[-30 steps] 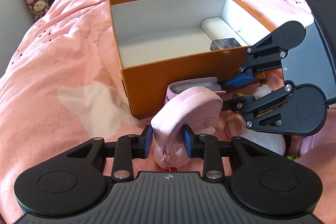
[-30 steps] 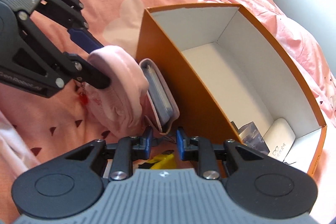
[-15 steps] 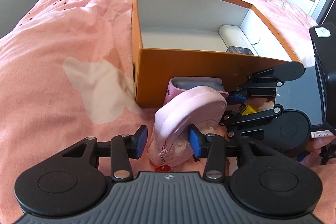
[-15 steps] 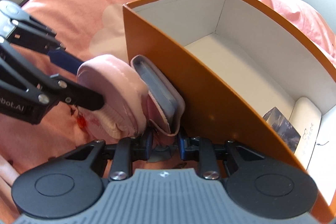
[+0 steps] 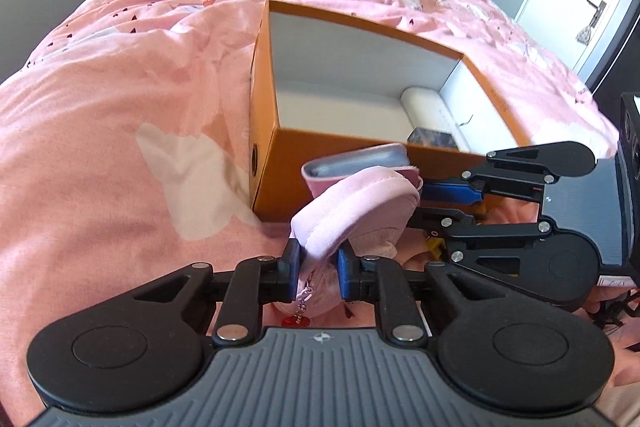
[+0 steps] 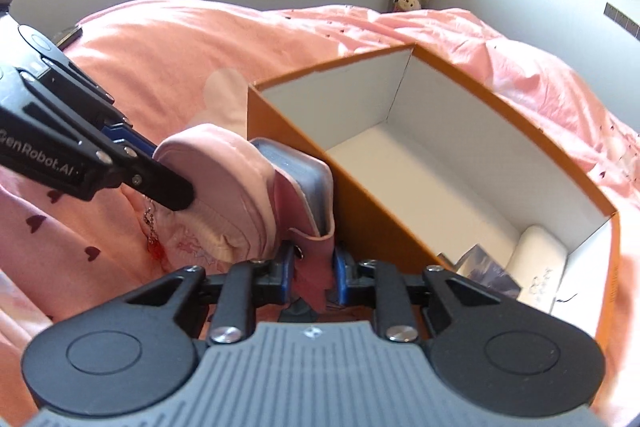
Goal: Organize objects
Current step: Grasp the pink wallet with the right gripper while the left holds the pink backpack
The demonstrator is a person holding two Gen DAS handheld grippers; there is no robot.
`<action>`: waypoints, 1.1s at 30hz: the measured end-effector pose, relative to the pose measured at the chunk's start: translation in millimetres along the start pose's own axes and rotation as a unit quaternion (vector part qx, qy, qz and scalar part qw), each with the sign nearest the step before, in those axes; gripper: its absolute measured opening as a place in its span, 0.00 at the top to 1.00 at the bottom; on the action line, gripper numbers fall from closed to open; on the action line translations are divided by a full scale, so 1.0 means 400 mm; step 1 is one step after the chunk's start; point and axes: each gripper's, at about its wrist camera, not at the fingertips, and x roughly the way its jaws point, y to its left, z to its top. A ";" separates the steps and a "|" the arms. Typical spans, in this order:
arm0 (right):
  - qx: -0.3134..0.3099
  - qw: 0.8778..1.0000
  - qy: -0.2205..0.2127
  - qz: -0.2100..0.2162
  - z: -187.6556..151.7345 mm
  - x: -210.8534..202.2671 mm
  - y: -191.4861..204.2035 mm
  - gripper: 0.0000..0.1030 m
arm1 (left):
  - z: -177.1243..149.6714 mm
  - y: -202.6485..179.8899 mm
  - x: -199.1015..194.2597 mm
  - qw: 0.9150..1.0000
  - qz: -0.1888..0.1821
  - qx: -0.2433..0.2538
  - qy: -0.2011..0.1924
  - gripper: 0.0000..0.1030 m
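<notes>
We hold one soft thing with two tools, and this is where the risk begins. The left tool [image 5: 318, 263] is closing its jaws on the zipper end of the pink pouch [image 5: 360, 205], and the fabric is already squeezed between the blue pads. The right tool [image 6: 314, 267] is also closing, on a darker pink flap that hangs under the grey-blue case [image 6: 302, 171]. If the two hands do not move together, we think the pouch can stretch or twist between them, and one thin pinch of cloth may slip out.

A second danger is the orange box [image 5: 360, 155]. The pouch is just beside its near wall, outside, and seems lifted a little over the bed [image 5: 120, 99]. If we go forward too low, the bundle could push the light cardboard wall and shift the box. The small chain with the red charm [image 6: 154, 247] hangs free and might catch on the rim.

The pouch itself is pale pink, padded and rounded, with a stitched seam along its edge. The grey-blue case seems to sit in a pocket on its back side, and we cannot tell if it is fixed there. Inside the box, at the far end, lie a white case [image 6: 540, 259] and a small dark item [image 6: 486, 267], so the near part is free for placing.
</notes>
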 end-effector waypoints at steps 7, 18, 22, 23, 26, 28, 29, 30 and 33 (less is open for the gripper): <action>-0.001 1.000 -0.017 -0.008 0.041 -0.085 -0.004 0.89 | 0.033 -0.022 -0.059 0.999 -0.021 -0.001 -0.026 0.81; 0.039 0.998 0.025 0.034 0.068 -0.162 -0.082 0.98 | 0.035 -0.019 -0.032 1.000 0.004 -0.007 0.009 0.82; 0.026 0.996 0.062 0.061 0.039 -0.115 -0.075 0.87 | 0.023 0.003 -0.007 0.999 0.020 -0.024 0.041 0.82; 0.017 0.996 0.069 0.063 0.035 -0.098 -0.068 0.81 | 0.021 0.007 -0.001 0.998 0.024 -0.027 0.047 0.82; -0.009 0.994 0.079 0.077 0.031 -0.065 -0.051 0.66 | 0.013 0.011 0.009 0.998 0.030 -0.026 0.054 0.80; -0.029 0.993 0.082 0.078 0.033 -0.046 -0.038 0.62 | 0.009 0.009 0.016 0.997 0.040 -0.022 0.058 0.78; -0.039 0.993 0.081 0.073 0.033 -0.038 -0.031 0.59 | 0.006 0.010 0.019 0.997 0.042 -0.022 0.061 0.78; -0.054 0.993 0.080 0.069 0.036 -0.030 -0.022 0.58 | 0.004 0.012 0.021 0.997 0.042 -0.024 0.062 0.77; -0.102 0.989 0.083 0.073 0.041 -0.010 0.013 0.58 | 0.001 0.018 0.019 0.997 0.042 -0.027 0.064 0.77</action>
